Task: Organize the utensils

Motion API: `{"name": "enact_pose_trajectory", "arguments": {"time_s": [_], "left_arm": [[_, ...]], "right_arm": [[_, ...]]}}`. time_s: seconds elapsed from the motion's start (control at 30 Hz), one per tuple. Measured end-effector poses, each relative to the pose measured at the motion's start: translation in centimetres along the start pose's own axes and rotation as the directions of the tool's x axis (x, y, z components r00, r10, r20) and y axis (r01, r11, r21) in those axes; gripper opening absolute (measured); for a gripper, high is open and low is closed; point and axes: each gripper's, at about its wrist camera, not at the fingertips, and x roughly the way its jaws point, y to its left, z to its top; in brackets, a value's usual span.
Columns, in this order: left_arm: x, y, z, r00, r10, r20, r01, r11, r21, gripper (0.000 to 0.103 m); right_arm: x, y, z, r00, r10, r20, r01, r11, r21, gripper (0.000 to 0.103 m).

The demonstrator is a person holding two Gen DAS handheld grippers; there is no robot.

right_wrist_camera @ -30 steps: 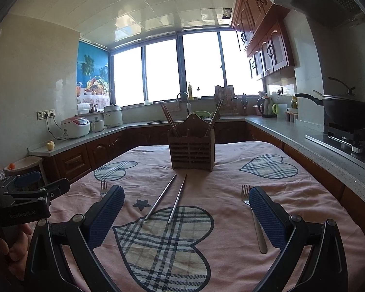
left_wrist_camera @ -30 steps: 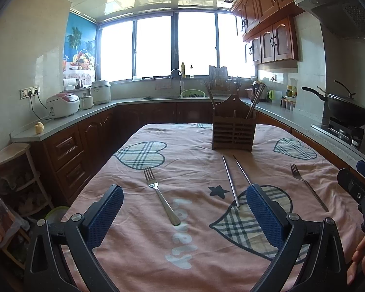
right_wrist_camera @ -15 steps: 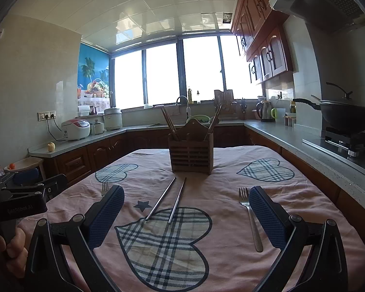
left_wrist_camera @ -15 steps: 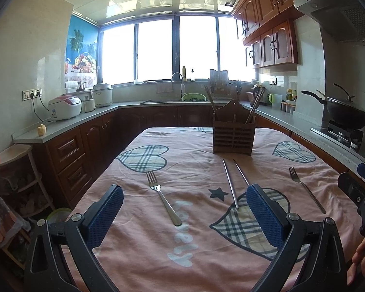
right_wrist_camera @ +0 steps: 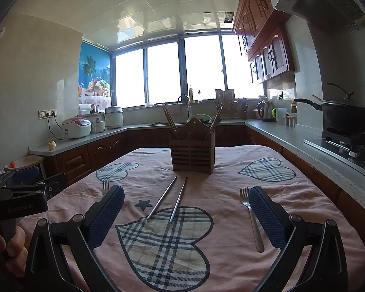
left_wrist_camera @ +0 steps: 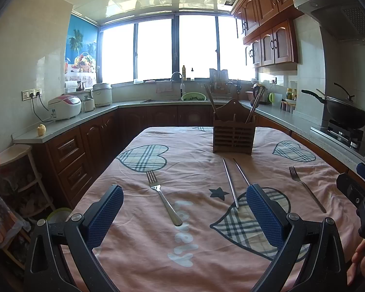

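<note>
A wooden utensil holder [left_wrist_camera: 233, 136] with brown chopsticks in it stands at the far middle of the pink table; it also shows in the right wrist view [right_wrist_camera: 192, 155]. Two metal chopsticks [left_wrist_camera: 232, 182] [right_wrist_camera: 169, 199] lie in front of it. One fork [left_wrist_camera: 163, 197] lies on the left, its tines showing in the right wrist view [right_wrist_camera: 105, 185]. A second fork [left_wrist_camera: 306, 188] [right_wrist_camera: 251, 219] lies on the right. My left gripper [left_wrist_camera: 185, 215] is open and empty above the near table, short of the left fork. My right gripper [right_wrist_camera: 186, 216] is open and empty, with the right fork beside its right finger.
The pink cloth with checked hearts [right_wrist_camera: 231, 170] covers the table. Dark wood cabinets and grey counters [left_wrist_camera: 68, 131] run around the room, with a wok on a stove [right_wrist_camera: 348, 119] at the right. A small shelf unit [left_wrist_camera: 12, 170] stands left of the table.
Both views have tilted up slightly, so the table items sit lower and a little closer. Both grippers stay open and empty.
</note>
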Motion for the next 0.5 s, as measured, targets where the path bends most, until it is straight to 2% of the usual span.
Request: {"name": "enact_pose_trajectory", "arguments": {"time_s": [0.5], "left_arm": [[0.03,-0.21,-0.37,1.0,0.002,0.009,-0.003,1.0,0.013,0.102]], "right_arm": [[0.15,0.12,-0.01,1.0,0.005,-0.003,-0.005,1.0,-0.001,0.103]]}}
